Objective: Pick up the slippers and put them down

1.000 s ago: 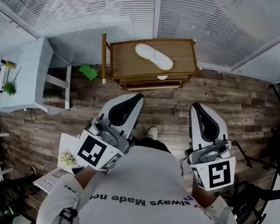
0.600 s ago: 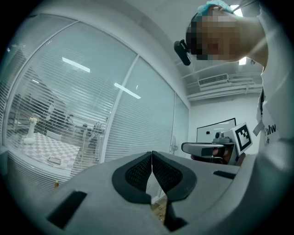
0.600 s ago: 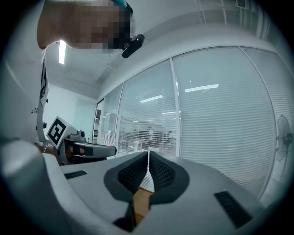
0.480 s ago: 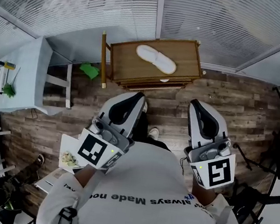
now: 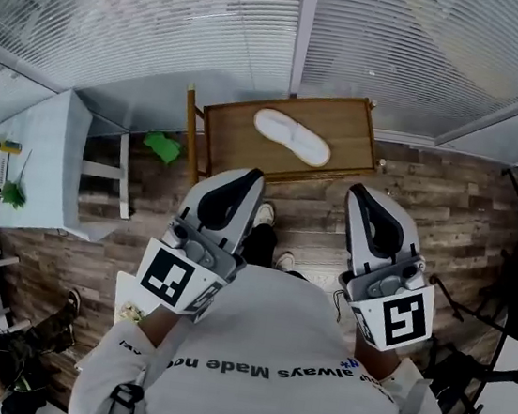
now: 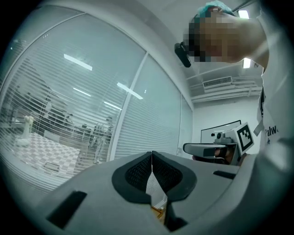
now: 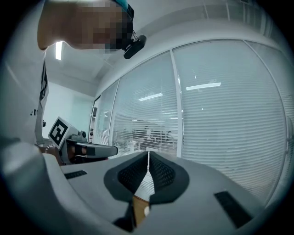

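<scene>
There was one white slipper [image 5: 292, 137] on one wooden stand [image 5: 356, 129]. Two grippers were in view: the left gripper [image 5: 252, 176] and the right gripper [image 5: 359, 193]. Nearby were one white table [image 5: 43, 154] and one green object [image 5: 163, 148].

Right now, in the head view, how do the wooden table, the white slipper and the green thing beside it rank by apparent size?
1. Wooden table, clearly largest.
2. White slipper, on its top.
3. Green thing, smallest, but it lies lower, farther from the camera, so its true size is unsure.

left gripper [image 5: 246, 184]: jaws together, empty, level | right gripper [image 5: 362, 199]: jaws together, empty, level
</scene>
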The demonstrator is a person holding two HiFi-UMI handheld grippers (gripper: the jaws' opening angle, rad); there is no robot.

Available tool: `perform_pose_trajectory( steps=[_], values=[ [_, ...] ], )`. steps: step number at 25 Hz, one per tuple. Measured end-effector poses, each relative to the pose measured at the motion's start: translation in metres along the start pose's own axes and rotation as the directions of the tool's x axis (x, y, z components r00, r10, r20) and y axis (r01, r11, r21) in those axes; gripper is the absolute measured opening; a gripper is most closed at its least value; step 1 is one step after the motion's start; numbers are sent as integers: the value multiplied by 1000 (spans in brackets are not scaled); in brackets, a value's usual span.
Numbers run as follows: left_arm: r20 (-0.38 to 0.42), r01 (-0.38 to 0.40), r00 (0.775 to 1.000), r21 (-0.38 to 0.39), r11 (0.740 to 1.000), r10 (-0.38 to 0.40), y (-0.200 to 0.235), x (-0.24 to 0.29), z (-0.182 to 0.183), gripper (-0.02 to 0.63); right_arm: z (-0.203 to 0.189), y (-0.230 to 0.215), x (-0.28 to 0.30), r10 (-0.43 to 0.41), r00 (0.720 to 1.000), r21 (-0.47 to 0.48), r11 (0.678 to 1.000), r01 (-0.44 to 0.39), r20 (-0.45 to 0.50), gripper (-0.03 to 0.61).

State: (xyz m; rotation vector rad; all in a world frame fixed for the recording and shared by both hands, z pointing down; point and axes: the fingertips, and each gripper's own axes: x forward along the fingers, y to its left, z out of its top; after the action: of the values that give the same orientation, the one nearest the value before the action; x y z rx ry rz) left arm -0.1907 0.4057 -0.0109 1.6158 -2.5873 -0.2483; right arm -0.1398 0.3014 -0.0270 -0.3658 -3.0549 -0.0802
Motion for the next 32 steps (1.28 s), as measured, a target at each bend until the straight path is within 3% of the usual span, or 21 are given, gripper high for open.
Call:
perform_pose_trajectory(
  steps=[14, 32],
  values=[
    [-4, 33, 999, 16, 999, -33, 86, 40, 14, 12, 8, -17, 93, -14, 1000, -14, 1000, 15, 13, 15],
    [-28, 18, 999, 43, 999, -17, 88, 95, 8, 12, -2, -75, 108, -1, 1000, -1, 1000, 1, -25, 17]
  ],
)
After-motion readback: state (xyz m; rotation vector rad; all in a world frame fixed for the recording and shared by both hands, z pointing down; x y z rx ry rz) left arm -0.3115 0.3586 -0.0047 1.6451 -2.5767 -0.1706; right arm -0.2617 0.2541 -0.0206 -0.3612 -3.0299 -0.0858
